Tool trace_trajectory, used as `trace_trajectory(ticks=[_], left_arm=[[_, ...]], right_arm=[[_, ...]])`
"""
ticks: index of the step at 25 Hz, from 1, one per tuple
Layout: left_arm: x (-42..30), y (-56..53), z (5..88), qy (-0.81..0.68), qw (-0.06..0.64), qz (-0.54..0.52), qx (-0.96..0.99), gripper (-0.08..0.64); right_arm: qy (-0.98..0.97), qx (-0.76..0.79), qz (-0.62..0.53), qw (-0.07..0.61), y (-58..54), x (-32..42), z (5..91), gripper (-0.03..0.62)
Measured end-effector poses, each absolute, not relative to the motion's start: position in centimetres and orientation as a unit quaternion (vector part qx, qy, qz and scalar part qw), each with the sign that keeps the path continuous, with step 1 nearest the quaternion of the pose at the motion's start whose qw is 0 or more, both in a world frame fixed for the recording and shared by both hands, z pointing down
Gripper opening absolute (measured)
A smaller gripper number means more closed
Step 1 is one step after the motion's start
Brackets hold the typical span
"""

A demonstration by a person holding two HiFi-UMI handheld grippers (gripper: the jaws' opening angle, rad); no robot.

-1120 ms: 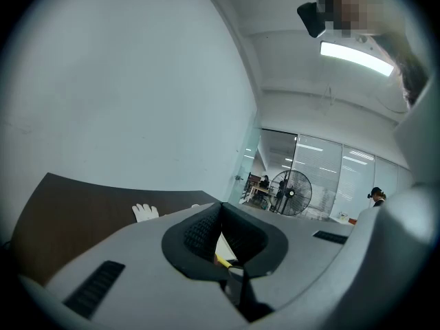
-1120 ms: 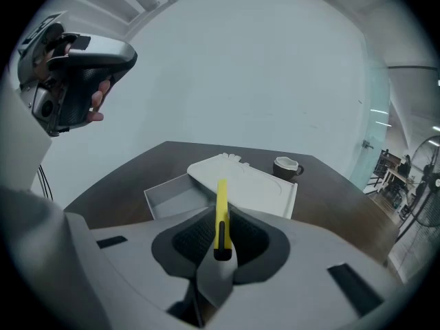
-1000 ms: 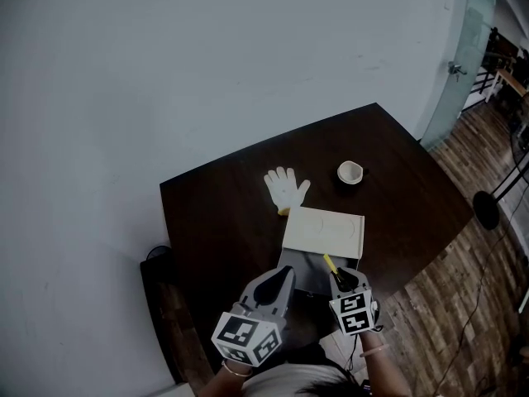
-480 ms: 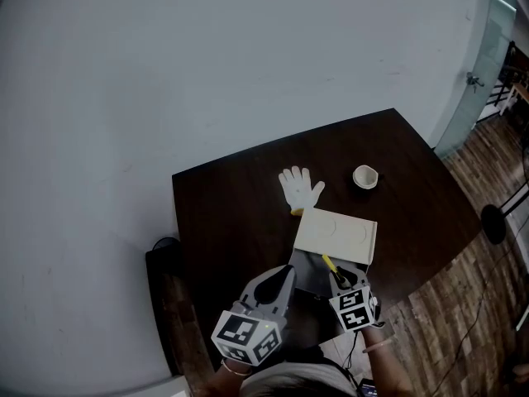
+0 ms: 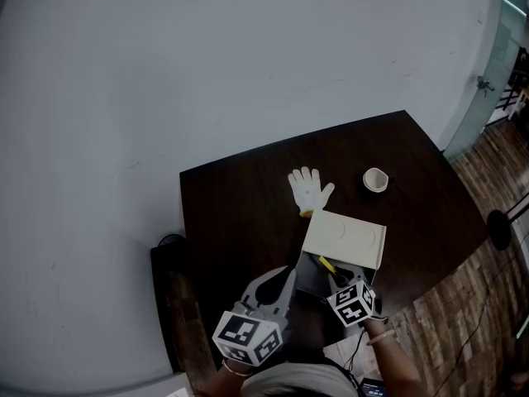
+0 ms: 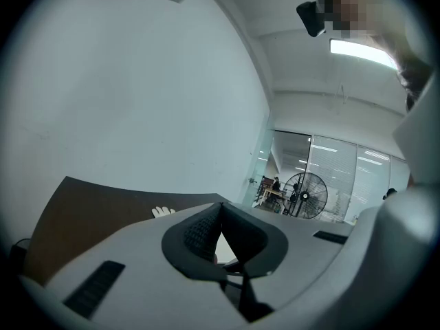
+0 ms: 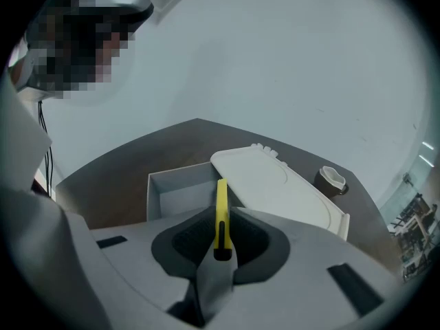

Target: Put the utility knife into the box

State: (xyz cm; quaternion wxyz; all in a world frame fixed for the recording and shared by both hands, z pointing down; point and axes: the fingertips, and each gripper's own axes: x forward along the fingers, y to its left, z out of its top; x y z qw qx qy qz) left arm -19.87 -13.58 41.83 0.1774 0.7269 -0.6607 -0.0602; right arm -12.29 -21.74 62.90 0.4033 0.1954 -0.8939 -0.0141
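**Head view.** Your left gripper (image 5: 281, 279) and right gripper (image 5: 337, 281) are at the near edge of the dark table (image 5: 240, 213). A yellow utility knife (image 5: 327, 265) sticks out of the right gripper, over the open box (image 5: 306, 281). The white lid (image 5: 345, 238) leans on the box's far side. Beyond it are a white glove (image 5: 310, 190) and a small cup (image 5: 375, 179).

**Left gripper view.** Your claw is clenched, pads (image 6: 199, 231) meeting with nothing between them. The glove shows just past them, with a standing fan (image 6: 304, 194) in the far room.

**Right gripper view.** Your claw grasps the utility knife by its dark end. The yellow body points up and forward above the box's interior. The lid is to the right and the cup beyond it.
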Motion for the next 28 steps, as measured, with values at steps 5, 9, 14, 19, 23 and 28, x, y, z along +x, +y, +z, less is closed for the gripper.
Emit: trace_trajectory(ticks=[5, 9, 14, 19, 23, 28], left_arm=[[-20.7, -13.7, 42.0, -0.667, 0.179, -0.06, 0.721, 0.018], [-21.3, -13.7, 42.0, -0.671, 0.179, -0.06, 0.717, 0.018], [-21.8, -13.7, 42.1, -0.674, 0.18, -0.06, 0.713, 0.018], [-22.0, -13.9, 42.3, -0.675, 0.182, -0.06, 0.713, 0.018], [-22.0, -13.8, 42.2, -0.673, 0.183, -0.059, 0.715, 0.018], [-22.0, -14.0, 42.2, -0.67, 0.184, -0.057, 0.717, 0.018]], right_arm=[[-0.887, 0.173, -0.022, 0.427, -21.7, -13.1, 64.3, 0.071], [-0.881, 0.16, -0.021, 0.445, -21.9, -13.6, 65.4, 0.071], [-0.873, 0.147, -0.018, 0.465, -22.2, -13.8, 66.4, 0.071], [-0.868, 0.144, -0.015, 0.475, -22.4, -14.0, 67.3, 0.071], [-0.863, 0.136, -0.014, 0.486, -22.3, -14.1, 67.7, 0.072], [-0.855, 0.13, -0.009, 0.502, -22.5, -14.2, 68.5, 0.072]])
